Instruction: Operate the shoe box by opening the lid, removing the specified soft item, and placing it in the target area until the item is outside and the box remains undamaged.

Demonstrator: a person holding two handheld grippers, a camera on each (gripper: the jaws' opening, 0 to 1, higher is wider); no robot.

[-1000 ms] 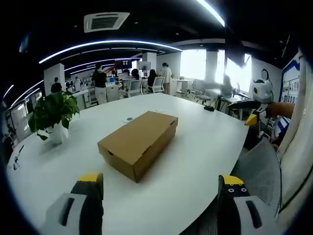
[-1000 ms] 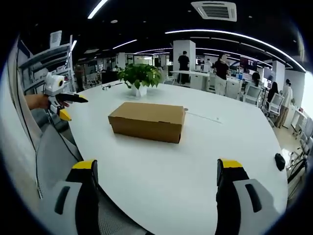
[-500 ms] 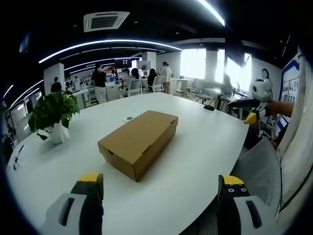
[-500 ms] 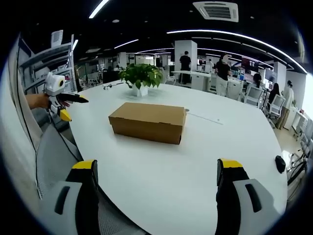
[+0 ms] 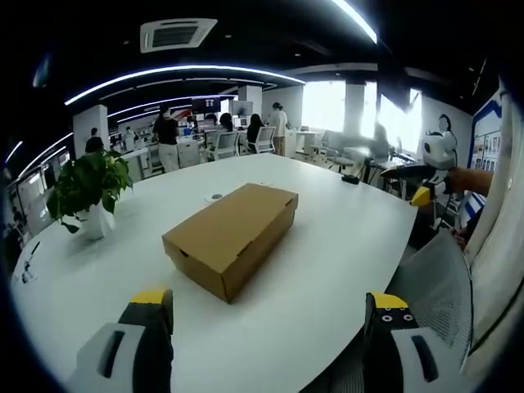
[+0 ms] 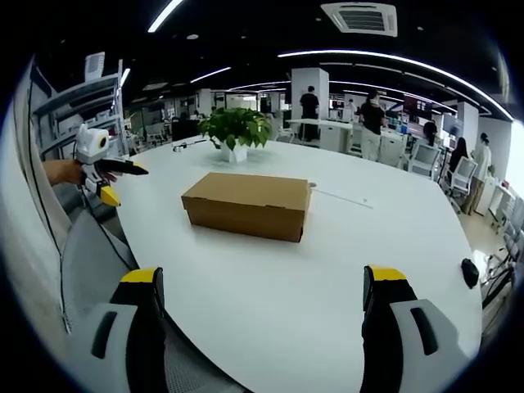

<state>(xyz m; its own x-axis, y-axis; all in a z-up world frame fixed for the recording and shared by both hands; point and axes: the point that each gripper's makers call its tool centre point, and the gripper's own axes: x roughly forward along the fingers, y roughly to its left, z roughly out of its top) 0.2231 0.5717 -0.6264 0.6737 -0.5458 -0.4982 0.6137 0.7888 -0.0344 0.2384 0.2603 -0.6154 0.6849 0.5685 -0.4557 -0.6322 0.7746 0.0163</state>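
A brown cardboard shoe box (image 5: 230, 236) (image 6: 246, 203) lies with its lid down on the big white table (image 5: 327, 262) (image 6: 270, 295). My left gripper (image 5: 266, 332) hangs open short of the table's near edge, well back from the box, nothing between its jaws. My right gripper (image 6: 266, 327) is likewise open and held back from the box, over the table edge. In the left gripper view the right gripper (image 5: 426, 187) shows at the far right in a hand. In the right gripper view the left gripper (image 6: 102, 168) shows at the far left in a hand.
A potted green plant (image 5: 88, 190) (image 6: 235, 131) stands on the table beyond the box. A small black object (image 6: 468, 270) lies near the table's right edge. A grey mesh chair back (image 5: 442, 278) (image 6: 90, 254) sits close below the grippers. Several people stand at desks far behind.
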